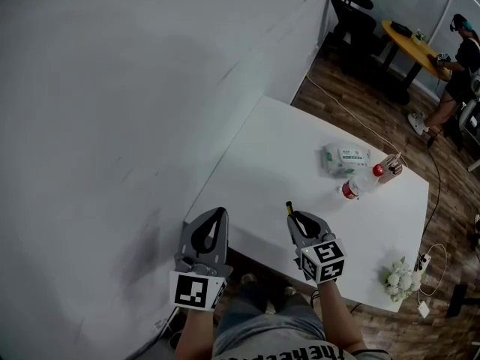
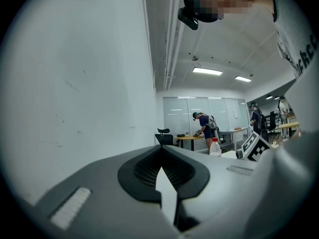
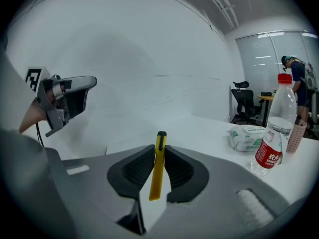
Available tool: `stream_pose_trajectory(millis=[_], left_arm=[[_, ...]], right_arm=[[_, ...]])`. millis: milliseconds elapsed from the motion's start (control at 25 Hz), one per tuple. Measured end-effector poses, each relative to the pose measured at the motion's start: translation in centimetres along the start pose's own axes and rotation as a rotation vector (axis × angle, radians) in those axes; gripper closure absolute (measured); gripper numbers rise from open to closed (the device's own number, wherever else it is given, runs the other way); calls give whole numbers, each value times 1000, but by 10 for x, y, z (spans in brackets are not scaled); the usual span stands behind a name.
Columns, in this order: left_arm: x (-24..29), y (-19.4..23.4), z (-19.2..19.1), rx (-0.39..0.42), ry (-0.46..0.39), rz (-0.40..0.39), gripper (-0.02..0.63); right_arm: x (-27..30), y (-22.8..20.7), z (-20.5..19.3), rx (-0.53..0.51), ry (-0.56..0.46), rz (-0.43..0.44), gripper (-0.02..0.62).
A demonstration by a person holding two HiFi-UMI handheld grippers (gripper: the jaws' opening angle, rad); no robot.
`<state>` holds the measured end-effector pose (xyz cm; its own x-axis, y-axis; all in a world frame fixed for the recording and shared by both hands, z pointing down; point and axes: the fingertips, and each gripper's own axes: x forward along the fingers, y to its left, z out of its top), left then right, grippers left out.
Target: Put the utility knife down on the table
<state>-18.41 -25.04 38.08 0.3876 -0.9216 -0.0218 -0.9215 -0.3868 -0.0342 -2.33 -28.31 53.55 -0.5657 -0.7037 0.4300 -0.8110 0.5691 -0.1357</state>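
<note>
In the head view, the right gripper (image 1: 296, 217) hovers over the near edge of the white worktop (image 1: 300, 145). The utility knife (image 1: 288, 208) pokes up past its fingers, only its dark tip and a sliver of yellow showing. The left gripper (image 1: 217, 213) hangs by the near left corner. A water bottle (image 1: 360, 184), a packet of wipes (image 1: 345, 158) and a small cup (image 1: 392, 167) sit toward the right edge, well apart from both grippers.

In the left gripper view, the fingers (image 2: 144, 171) are pressed together with nothing between them.

In the right gripper view, the fingers pinch the yellow knife across its body. It stands nearly upright, clear of the surface. Whether the blade is out I cannot tell.

I judge the put-down as not yet begun: the knife is held in the air above the worktop. The next move probably calls for lowering the right gripper onto the bare stretch ahead, tipping the knife flat, and only then spreading the fingers so it does not drop or roll.
</note>
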Motion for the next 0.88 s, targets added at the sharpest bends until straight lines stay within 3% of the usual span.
stream_pose_trajectory(millis=[880], left_arm=[[-4, 21, -16, -24, 25, -20, 592]], right_arm=[[26, -1, -73, 44, 190, -63, 531]])
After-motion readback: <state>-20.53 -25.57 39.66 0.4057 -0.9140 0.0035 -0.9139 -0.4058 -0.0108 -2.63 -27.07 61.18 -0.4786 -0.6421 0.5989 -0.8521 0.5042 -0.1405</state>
